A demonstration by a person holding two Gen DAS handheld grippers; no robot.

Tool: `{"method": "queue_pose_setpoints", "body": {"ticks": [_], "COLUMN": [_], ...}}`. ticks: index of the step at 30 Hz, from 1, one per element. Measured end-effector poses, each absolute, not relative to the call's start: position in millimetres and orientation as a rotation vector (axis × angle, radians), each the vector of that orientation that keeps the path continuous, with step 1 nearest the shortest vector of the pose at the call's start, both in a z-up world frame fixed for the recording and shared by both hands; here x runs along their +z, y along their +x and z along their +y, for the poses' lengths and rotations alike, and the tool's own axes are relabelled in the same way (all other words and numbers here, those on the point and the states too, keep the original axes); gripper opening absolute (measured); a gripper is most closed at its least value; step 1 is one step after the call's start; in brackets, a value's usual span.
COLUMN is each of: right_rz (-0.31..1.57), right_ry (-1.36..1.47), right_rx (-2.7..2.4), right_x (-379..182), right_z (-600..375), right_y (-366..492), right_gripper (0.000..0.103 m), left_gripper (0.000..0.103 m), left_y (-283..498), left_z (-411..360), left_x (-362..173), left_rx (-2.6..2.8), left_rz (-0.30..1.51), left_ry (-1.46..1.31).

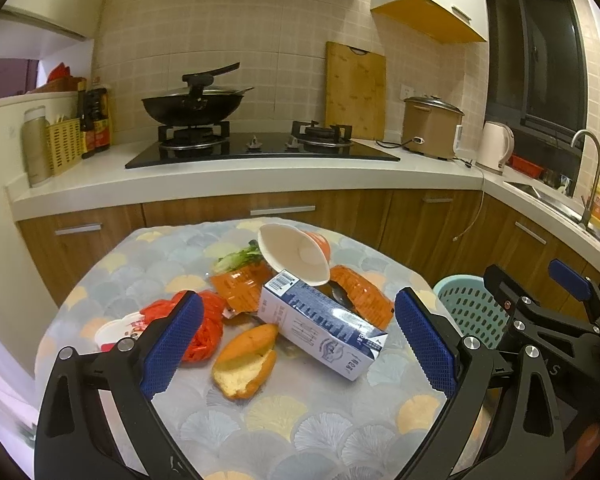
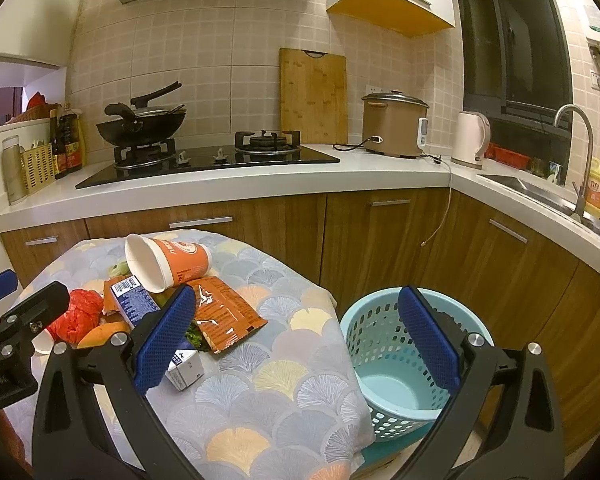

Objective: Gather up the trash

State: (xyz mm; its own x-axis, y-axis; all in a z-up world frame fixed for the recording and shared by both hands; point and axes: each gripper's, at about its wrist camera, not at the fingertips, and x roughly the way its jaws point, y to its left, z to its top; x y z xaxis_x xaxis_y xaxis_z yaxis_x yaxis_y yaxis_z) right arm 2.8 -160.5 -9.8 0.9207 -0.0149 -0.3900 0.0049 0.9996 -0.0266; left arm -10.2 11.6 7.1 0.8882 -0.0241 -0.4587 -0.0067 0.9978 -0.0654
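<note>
While the blue basket (image 2: pixel 396 364) is sitting empty, both the left gripper (image 1: pixel 296 344) and right gripper (image 2: pixel 296 340) are hovering with jaws spread, holding nothing; beside the basket, the milk carton (image 1: pixel 320 328), cup (image 1: pixel 296 254) and wrappers (image 2: pixel 224 312) are all awaiting collection.

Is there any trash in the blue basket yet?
No, in the right wrist view the blue basket beside the table shows a bare floor inside, with nothing in it.

The milk carton (image 2: pixel 140 304) is half hidden behind the right tongs (image 2: pixel 296 340).
</note>
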Motion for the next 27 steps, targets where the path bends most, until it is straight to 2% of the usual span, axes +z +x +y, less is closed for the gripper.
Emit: {"method": "queue_pose_setpoints", "body": {"ticks": [19,21,23,25,27], "right_rz": [0.415,0.421,0.442,0.450,0.460], "right_ry": [-0.043,-0.047,-0.046,-0.041,-0.052], "right_rx": [0.026,0.060,0.103,0.142,0.191], "right_x": [-19,-22,-27,-32,-40], "right_z": [-150,-145,-141,-137,-130], "right_y": [9,12,17,19,23], "right_gripper": [0.089,0.078,0.070,0.070,0.064], "left_gripper": [0.093,0.093,0.093,0.093,0.093], "left_y": [-9,-8,-10,-9,-7], "left_z": [20,24,35,48,61], "left_x": [-1,-4,-8,-14,-22], "left_rx": [0.002,0.009,0.023,0.022,0.035], "left_rz": [0.492,0.495,0.492,0.509,0.537], "left_ry": [-0.080,-0.080,-0.093,-0.117,-0.126]}}
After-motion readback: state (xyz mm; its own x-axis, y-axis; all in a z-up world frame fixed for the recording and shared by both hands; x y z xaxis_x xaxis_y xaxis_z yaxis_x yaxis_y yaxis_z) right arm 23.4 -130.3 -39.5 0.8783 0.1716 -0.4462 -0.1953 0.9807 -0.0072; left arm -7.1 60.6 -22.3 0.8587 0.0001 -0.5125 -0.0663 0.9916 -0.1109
